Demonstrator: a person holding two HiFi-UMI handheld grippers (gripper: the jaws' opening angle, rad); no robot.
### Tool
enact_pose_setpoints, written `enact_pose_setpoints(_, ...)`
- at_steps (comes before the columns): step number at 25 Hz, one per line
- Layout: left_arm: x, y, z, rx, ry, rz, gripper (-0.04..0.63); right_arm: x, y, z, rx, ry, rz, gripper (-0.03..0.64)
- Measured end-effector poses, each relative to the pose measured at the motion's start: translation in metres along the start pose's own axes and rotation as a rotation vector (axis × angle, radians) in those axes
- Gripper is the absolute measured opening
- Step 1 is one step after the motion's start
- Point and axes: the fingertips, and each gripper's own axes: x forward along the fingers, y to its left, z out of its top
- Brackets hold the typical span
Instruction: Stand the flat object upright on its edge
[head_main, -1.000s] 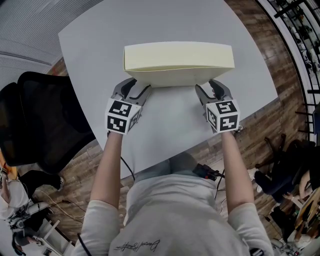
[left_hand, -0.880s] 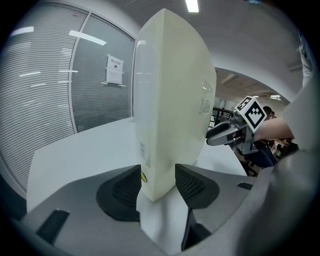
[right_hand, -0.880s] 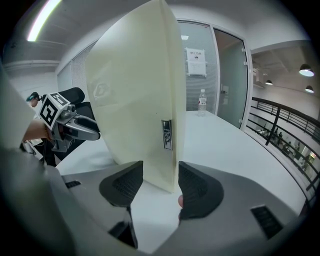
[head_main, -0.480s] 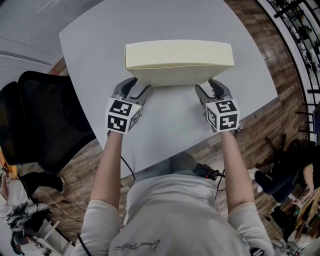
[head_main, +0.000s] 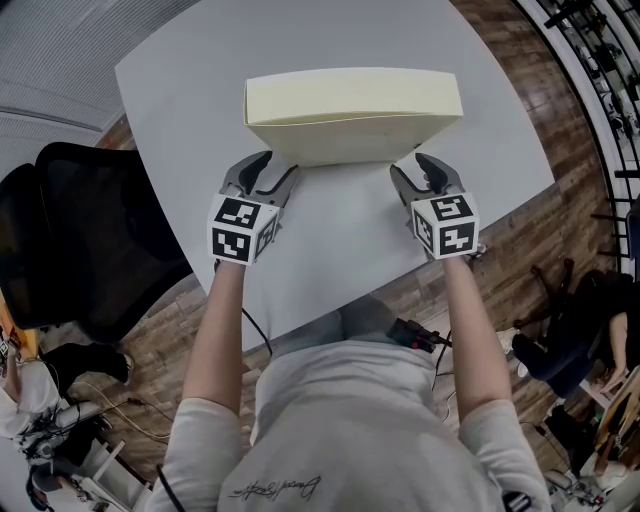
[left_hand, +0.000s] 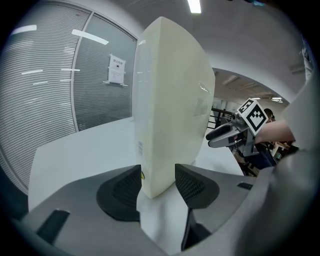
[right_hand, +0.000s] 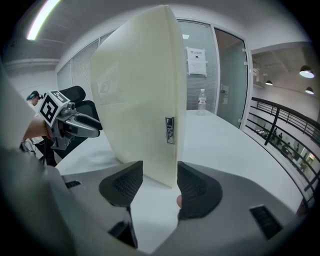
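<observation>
A pale grey, smooth worktop (head_main: 190, 90) with rounded corners fills the head view. A black padded chair (head_main: 90, 240) stands beside the worktop's left edge. A cream-coloured flat rectangular case (head_main: 350, 100) stands on its long edge across the middle of the worktop, close to upright, with its narrow top edge facing up and its broad face towards the person. Whether its lower edge rests fully on the worktop I cannot tell.

The left gripper (head_main: 280, 165) sits over the worktop's near half and is clamped on the case's lower left corner, with a ribbed black pad (left_hand: 122, 192) against each face. The right gripper (head_main: 410, 168), also over the near half, clamps the lower right corner in the same way. A small dark-framed label (right_hand: 170, 130) sits on the case's right end, low towards the worktop.
</observation>
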Motion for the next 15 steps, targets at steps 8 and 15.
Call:
enact_pose_setpoints(8, -0.013, -0.006, 0.000, -0.011, -0.008, 0.003, 0.202, -0.016, 0.007, 0.002, 0.011, -0.019, -0.009, 0.193)
enact_pose_setpoints(15, -0.029, -0.018, 0.002, -0.015, -0.026, 0.014, 0.092, -0.037, 0.021, 0.003, 0.009, -0.023, 0.009, 0.109)
